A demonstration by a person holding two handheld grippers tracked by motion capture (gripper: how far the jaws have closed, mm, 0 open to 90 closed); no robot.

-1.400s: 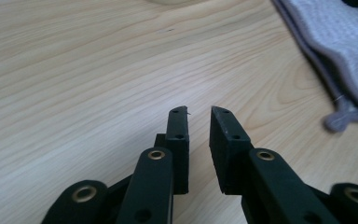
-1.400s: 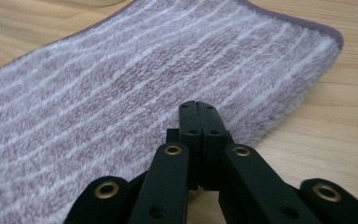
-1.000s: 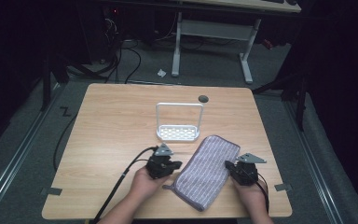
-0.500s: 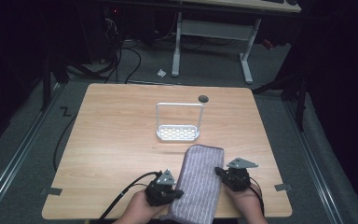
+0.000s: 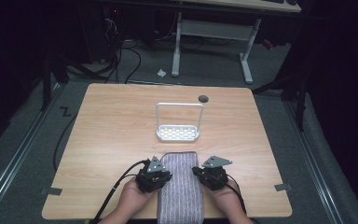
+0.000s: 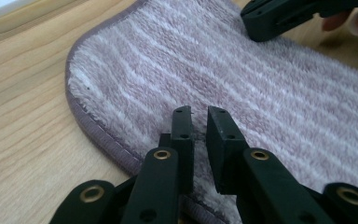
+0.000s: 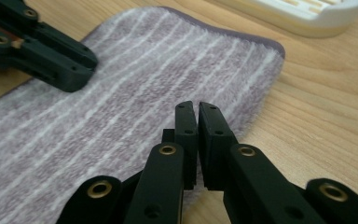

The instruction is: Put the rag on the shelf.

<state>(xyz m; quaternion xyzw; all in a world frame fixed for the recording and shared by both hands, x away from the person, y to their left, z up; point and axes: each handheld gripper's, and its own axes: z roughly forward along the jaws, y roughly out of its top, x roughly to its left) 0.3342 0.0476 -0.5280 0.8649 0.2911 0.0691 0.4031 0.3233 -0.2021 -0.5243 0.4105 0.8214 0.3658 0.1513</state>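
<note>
Towel (image 5: 180,186): a striped, fluffy purple-grey cloth, lying flat and lengthwise at the near edge of the worktop (image 5: 107,135), its far rounded end just short of the white rack (image 5: 178,122).
Handling: I'd judge it light, soft and limp; it will sag and fold wherever it is lifted, and it is not fragile or slippery.
Where to hold: the stitched hem along each long side looks the firmest bite, near the far corners if it is to be lifted or folded evenly.
Left tool (image 6: 199,122): sits at the towel's left edge, jaws pointing across the pile, a narrow gap between them; they look nearly together with nothing clearly pinched.
Right tool (image 7: 198,116): at the towel's right edge, jaws almost touching, hovering over the hem; whether any cloth is caught I cannot tell.
Hands: both come in from the near side, level with each other, tools facing inward across the towel.
</note>
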